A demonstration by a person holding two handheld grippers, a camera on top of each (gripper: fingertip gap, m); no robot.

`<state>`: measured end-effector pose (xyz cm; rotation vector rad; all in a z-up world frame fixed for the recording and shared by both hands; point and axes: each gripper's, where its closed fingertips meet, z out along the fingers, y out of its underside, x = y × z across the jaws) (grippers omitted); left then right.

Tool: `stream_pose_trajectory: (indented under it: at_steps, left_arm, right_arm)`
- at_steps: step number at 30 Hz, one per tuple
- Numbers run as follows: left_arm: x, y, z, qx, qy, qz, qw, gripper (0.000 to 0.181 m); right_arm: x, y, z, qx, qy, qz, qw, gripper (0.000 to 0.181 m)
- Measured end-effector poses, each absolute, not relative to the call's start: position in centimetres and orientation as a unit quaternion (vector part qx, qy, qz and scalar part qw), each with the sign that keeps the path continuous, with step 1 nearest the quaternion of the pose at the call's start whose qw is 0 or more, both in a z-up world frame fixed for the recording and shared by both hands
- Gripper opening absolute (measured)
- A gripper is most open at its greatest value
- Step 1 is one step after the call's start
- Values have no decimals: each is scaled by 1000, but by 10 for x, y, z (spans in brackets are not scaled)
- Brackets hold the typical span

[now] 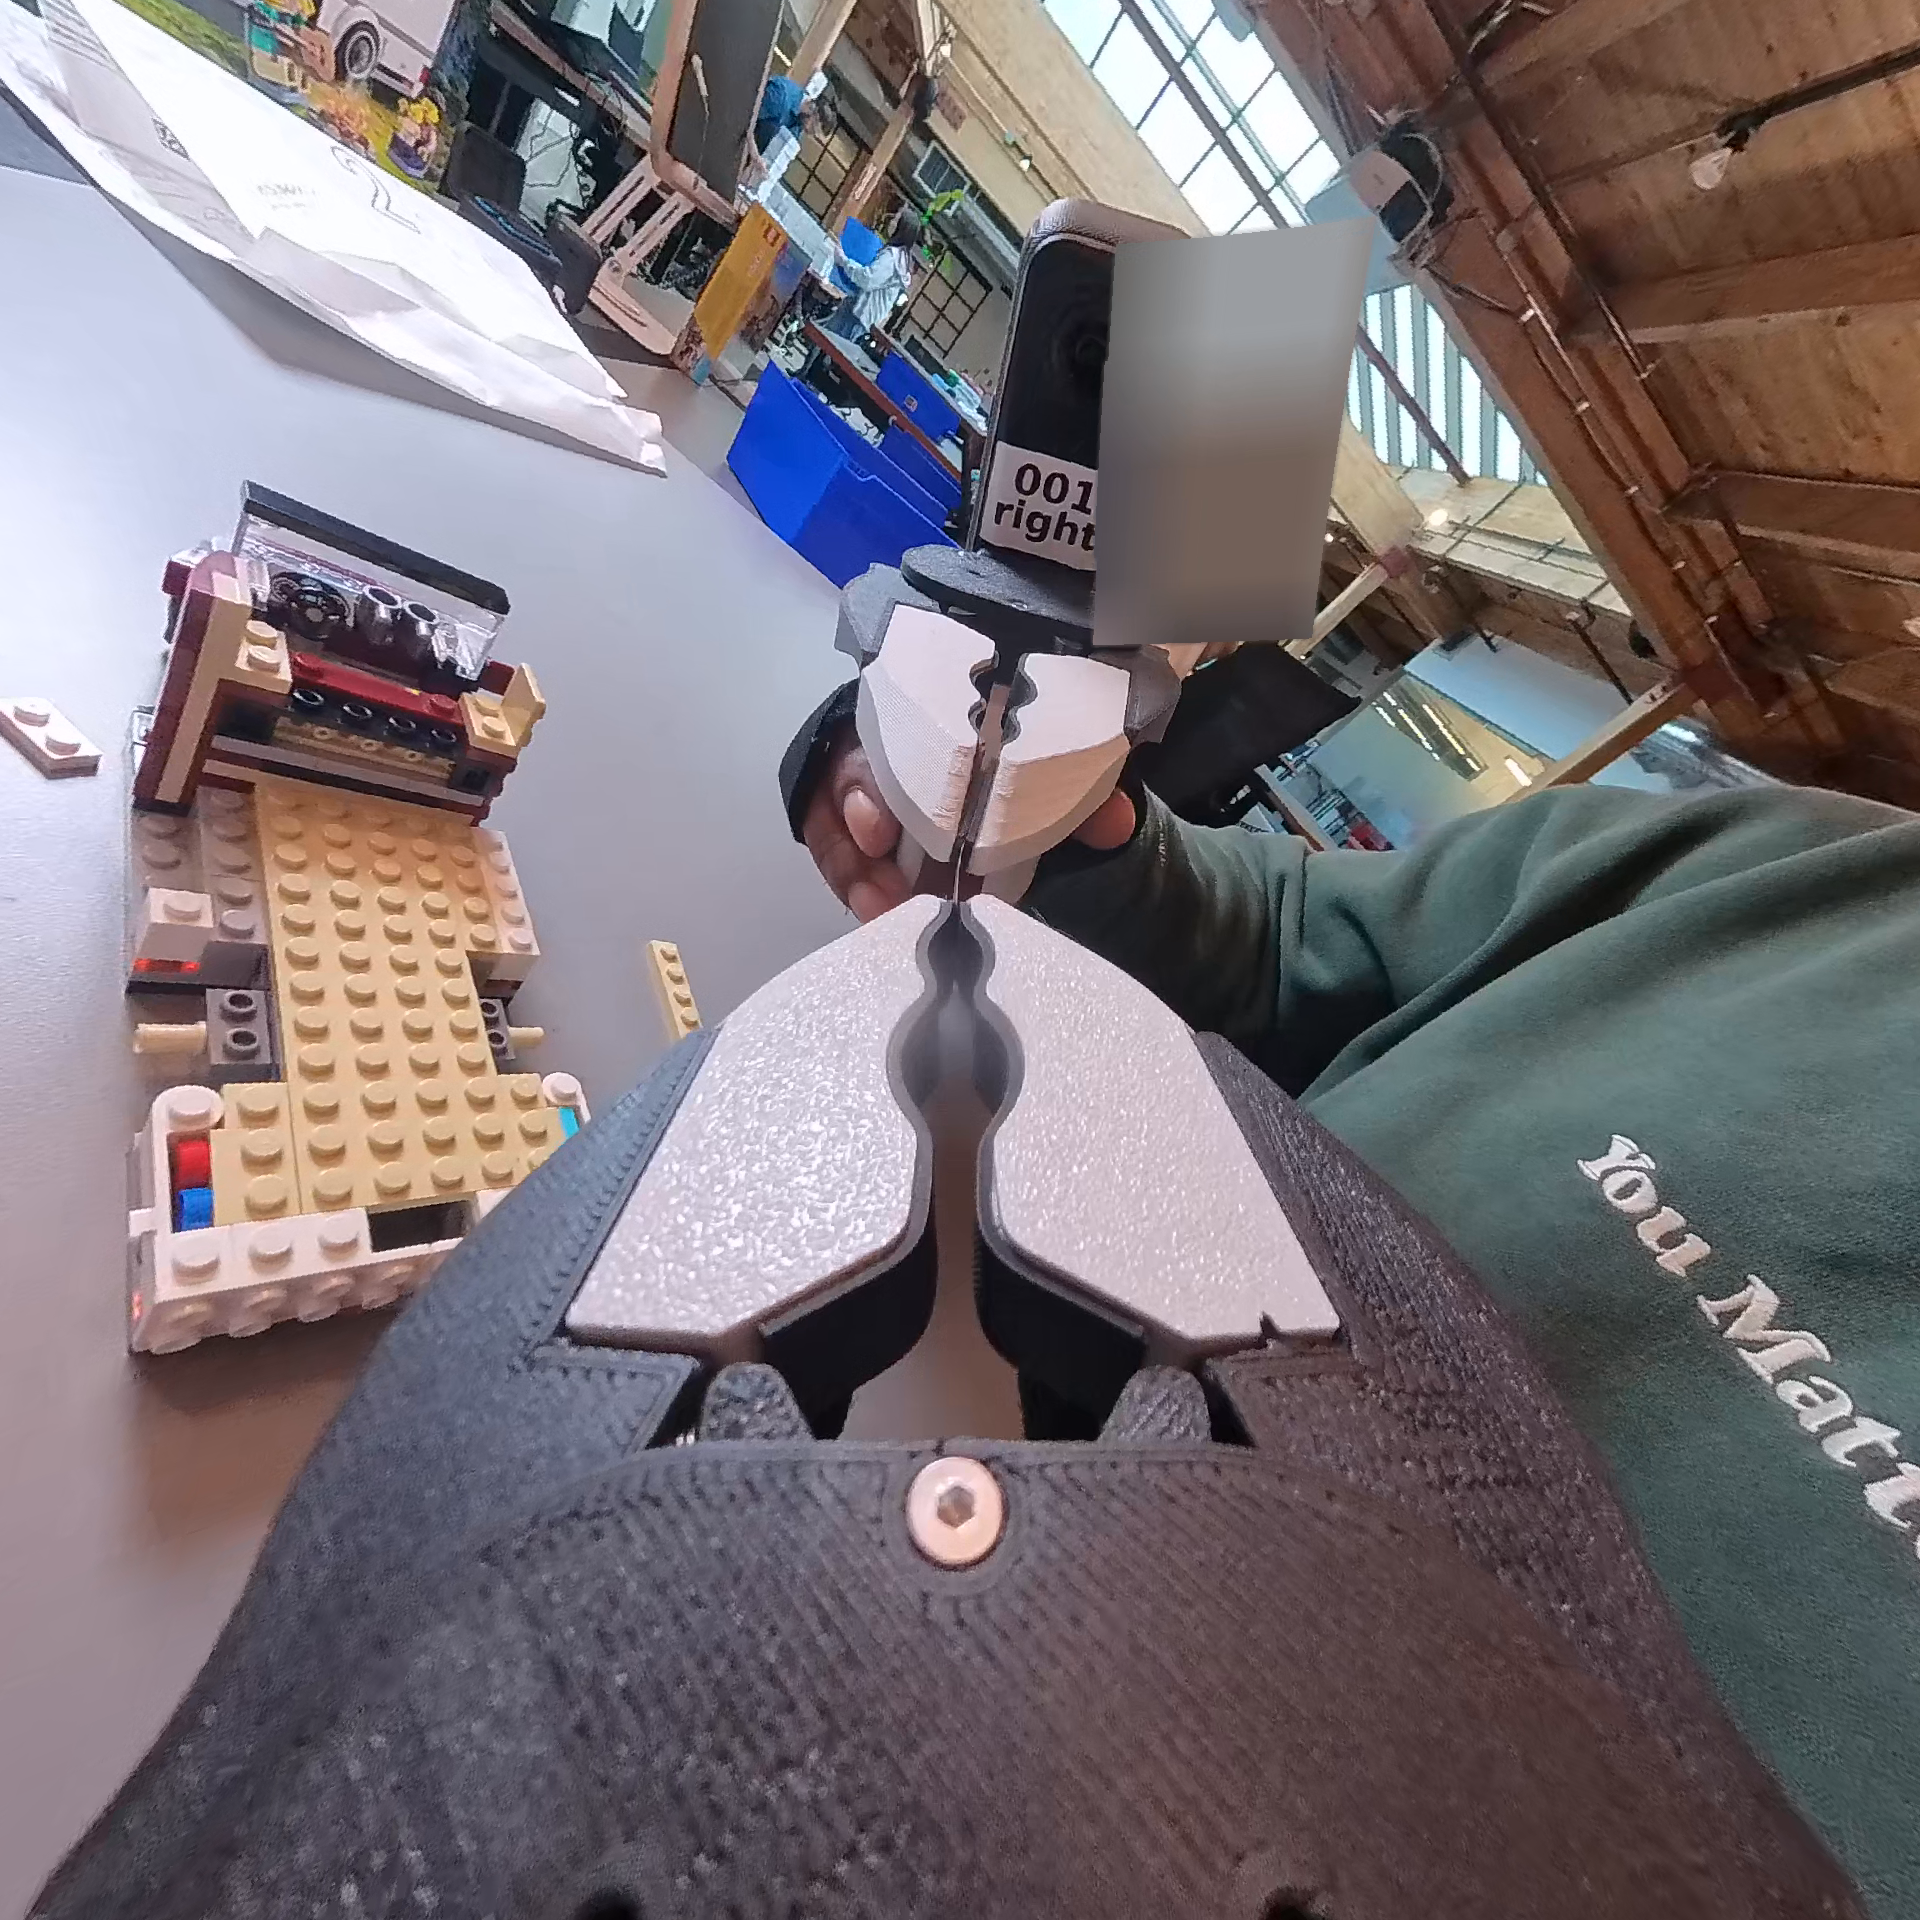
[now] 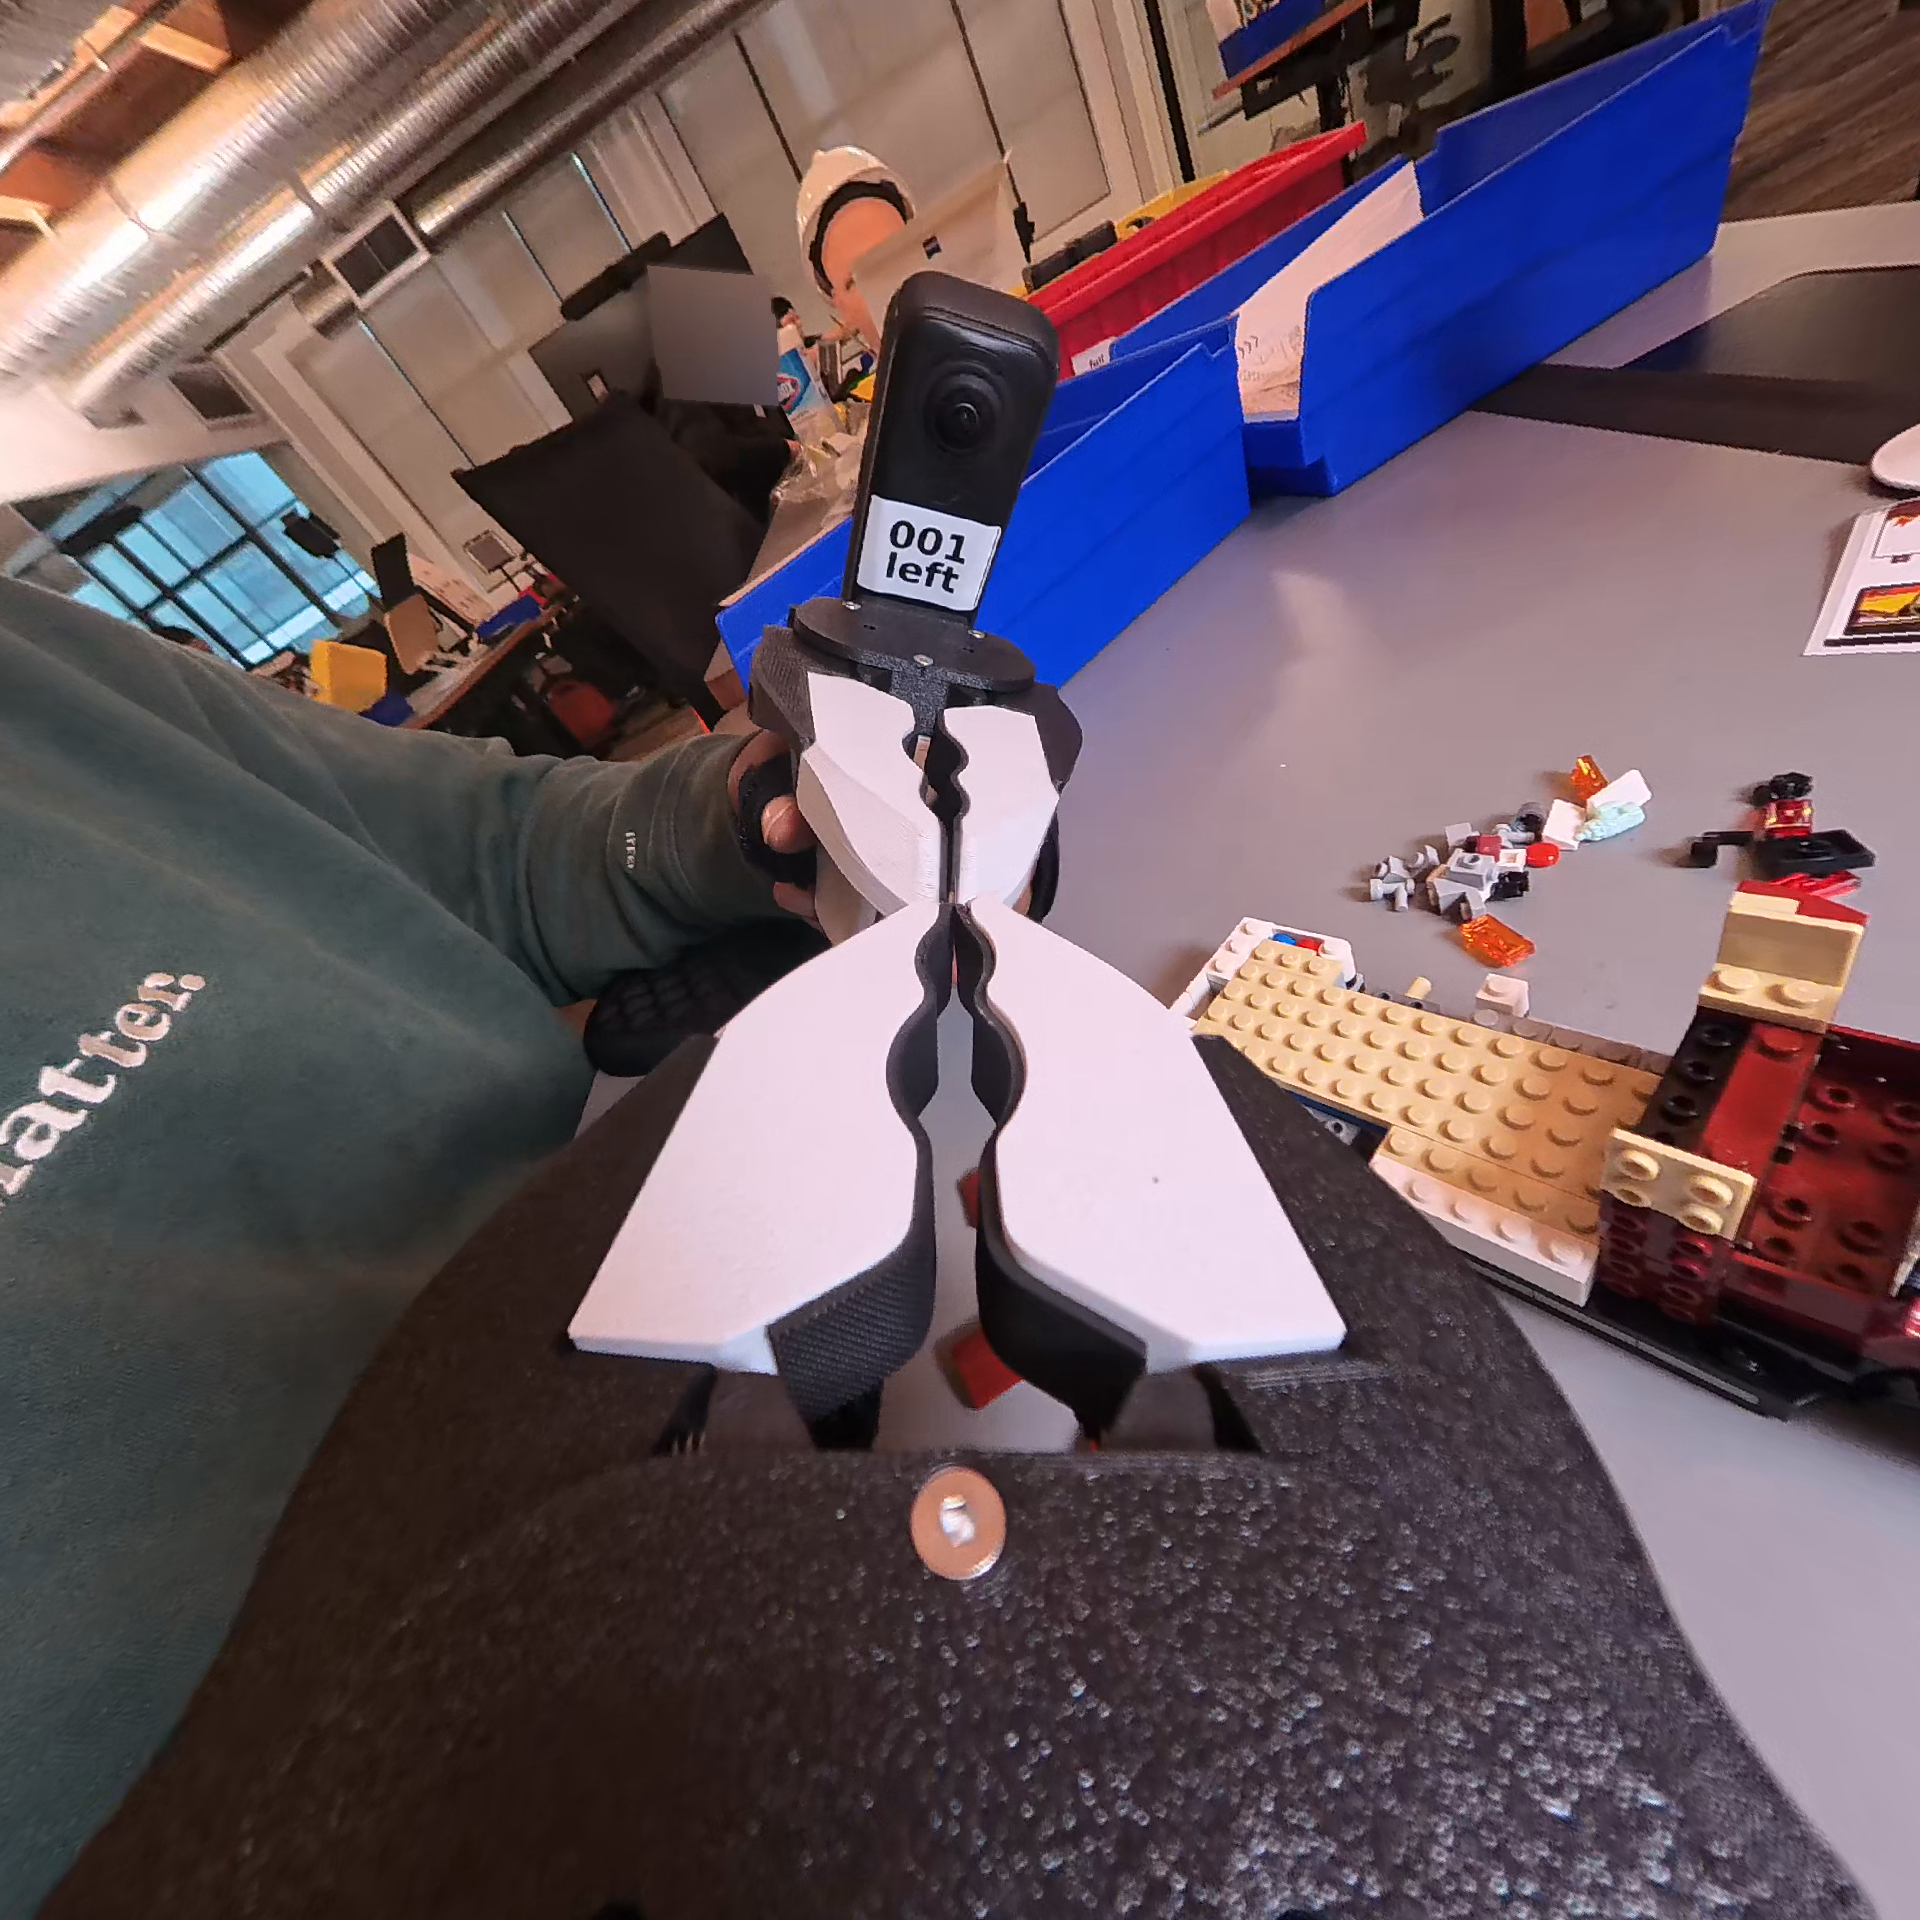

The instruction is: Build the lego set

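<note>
Two sets of white-and-black 3D-printed tongs meet tip to tip above a grey worktop [image 2: 1455,623], held by a person in a green sweatshirt [image 1: 1558,1039]. The left tongs [image 1: 954,914] and right tongs [image 2: 954,914] are each drawn narrow, fingers almost together. A thin, dark sliver of something appears to bridge the two sets of tips, though it is too slight to identify, and whether either pair truly pinches it cannot be told.

The half-built brick model [image 1: 343,935], a tan studded floor plate with a dark red cab end and a white-walled rear, rests on the worktop beside the tongs, untouched. A loose tan strip plate [image 1: 675,987] lies just beside it, a small pale plate [image 1: 47,732] a little apart, and a scatter of small grey, white and orange pieces [image 2: 1496,862] sits beyond the model. Blue plastic bins [image 2: 1351,416] line the far edge; white paper parts bags [image 1: 364,260] lie near them.

The work looks to be mid-build, at a hand-to-hand adjustment of a tiny part. The next move likely calls for one pair to take a sure hold, the other to let go, then a careful carry to the model.
</note>
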<state>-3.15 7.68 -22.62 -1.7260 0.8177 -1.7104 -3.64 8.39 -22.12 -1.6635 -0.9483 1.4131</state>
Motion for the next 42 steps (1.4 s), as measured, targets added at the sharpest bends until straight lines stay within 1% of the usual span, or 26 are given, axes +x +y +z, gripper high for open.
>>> stream_pose_trajectory:
  at_steps: [1,3,5,7,11,13,14,16,18,22,25,29,30,31,36,38,40,42]
  left_arm:
    - [-31,77,-226,-645,309,-636,289,0]
    - [-31,75,-224,-641,318,-632,296,13]
    - [-31,73,-220,-635,331,-627,307,22]
    - [-32,72,-217,-631,339,-619,321,27]
    - [-34,66,-215,-623,371,-610,319,35]
    - [-37,67,-224,-641,400,-570,323,49]
    - [-39,68,-228,-645,414,-554,325,51]
    - [-42,66,-234,-651,438,-529,323,50]
    - [-44,61,-250,-661,489,-473,318,48]
    - [-54,47,-298,-683,586,-337,276,44]
    - [-55,41,-321,-692,619,-273,251,41]
    - [-51,41,-330,-692,635,-231,255,27]
    - [-52,44,-331,-693,637,-216,259,26]
    - [-52,46,-331,-692,638,-212,263,18]
    - [-47,42,-327,-682,625,-277,259,17]
    - [-41,36,-306,-668,586,-380,258,17]
    - [-39,29,-261,-614,528,-521,269,17]
    - [-47,31,-222,-559,471,-625,276,17]
  right_arm:
    - [-36,84,-221,-649,-371,550,372,0]
    - [-36,83,-221,-650,-375,545,375,0]
    - [-36,82,-220,-649,-378,543,377,0]
    - [-36,81,-219,-646,-382,540,381,0]
    - [-37,77,-218,-640,-396,533,386,0]
    - [-37,74,-215,-634,-399,540,385,0]
    - [-37,74,-213,-632,-397,543,385,0]
    - [-35,74,-212,-632,-396,542,388,0]
    - [-33,75,-212,-634,-395,540,387,0]
    - [-29,78,-213,-639,-390,539,386,0]
    - [-28,80,-212,-640,-386,541,386,0]
    - [-26,80,-211,-641,-388,536,389,0]
    - [-25,81,-210,-641,-387,536,390,0]
    - [-23,81,-209,-640,-386,537,391,0]
    - [-18,83,-205,-637,-382,539,396,0]
    - [-15,83,-202,-635,-382,539,400,0]
    - [-11,84,-198,-631,-379,541,407,0]
    - [-7,86,-193,-627,-376,543,414,0]
